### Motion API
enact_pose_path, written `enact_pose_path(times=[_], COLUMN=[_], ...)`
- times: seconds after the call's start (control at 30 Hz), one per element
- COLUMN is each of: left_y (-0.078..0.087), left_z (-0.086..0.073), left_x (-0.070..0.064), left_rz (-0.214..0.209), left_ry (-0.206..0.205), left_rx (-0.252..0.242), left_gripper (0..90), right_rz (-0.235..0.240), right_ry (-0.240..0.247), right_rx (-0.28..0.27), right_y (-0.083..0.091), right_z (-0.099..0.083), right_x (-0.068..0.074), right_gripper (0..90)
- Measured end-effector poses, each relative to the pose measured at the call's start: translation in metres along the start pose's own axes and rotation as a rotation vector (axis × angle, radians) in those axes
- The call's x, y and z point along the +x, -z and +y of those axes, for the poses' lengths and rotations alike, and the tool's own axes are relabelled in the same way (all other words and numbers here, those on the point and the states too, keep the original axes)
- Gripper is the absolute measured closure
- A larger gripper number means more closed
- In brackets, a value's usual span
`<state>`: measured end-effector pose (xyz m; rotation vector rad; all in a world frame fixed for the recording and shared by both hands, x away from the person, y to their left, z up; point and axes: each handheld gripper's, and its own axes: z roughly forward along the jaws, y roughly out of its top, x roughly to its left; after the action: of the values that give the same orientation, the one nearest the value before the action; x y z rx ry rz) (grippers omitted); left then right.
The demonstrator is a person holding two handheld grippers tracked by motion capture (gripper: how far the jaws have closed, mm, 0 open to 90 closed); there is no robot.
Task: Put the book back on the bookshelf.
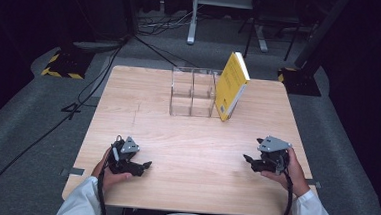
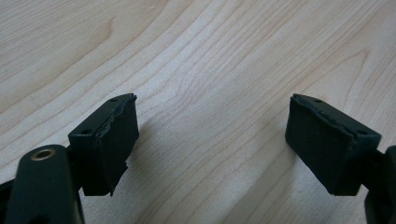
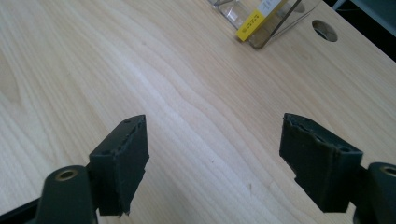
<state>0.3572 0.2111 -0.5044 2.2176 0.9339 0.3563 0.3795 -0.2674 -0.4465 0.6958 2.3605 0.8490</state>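
Work surface: wooden table [image 1: 186,147], with both grippers resting near its front edge.
Left gripper [image 1: 142,167]: near the front-left corner, jaws spread wide with nothing between them; bare wood lies under the pads [image 2: 116,140].
Right gripper [image 1: 251,160]: near the front-right corner, jaws likewise apart and empty, aimed toward the far edge.
Yellow book [image 1: 231,85]: at the far edge, right of centre, standing tilted against the right side of the clear acrylic organizer [image 1: 193,91]; well apart from both grippers.
Contact: the book's lower edge appears to rest on the table just outside the organizer (glare makes this hard to confirm).
Handling estimate: stiff as a block, moderately heavy, cover probably glossy and slippery.
Recommended hold: clamp across the closed thickness near the upper free corner, keeping the pages shut.
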Motion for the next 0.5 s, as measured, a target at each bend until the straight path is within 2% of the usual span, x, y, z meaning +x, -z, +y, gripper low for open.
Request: enact_pose_path(times=[0.07,0.3,0.4,0.5], left_y=[0.000,-0.001,-0.001,-0.001], left_z=[0.000,0.001,0.001,0.001], left_x=[0.000,0.001,0.001,0.001], left_rz=[0.002,0.001,0.002,0.001], left_ry=[0.004,0.003,0.003,0.003], left_rx=[-0.001,0.001,0.001,0.001], left_gripper=[17.8,17.6,17.6,17.6], right_rz=[0.013,0.016,0.013,0.020], right_ry=[-0.012,-0.014,0.017,0.016], right_rx=[-0.002,0.017,0.041,0.041], right_y=[0.001,0.003,0.003,0.003], right_z=[-0.004,-0.021,-0.031,-0.039], right_x=[0.000,0.000,0.002,0.002], right_gripper=[24.2,23.9,23.9,23.9])
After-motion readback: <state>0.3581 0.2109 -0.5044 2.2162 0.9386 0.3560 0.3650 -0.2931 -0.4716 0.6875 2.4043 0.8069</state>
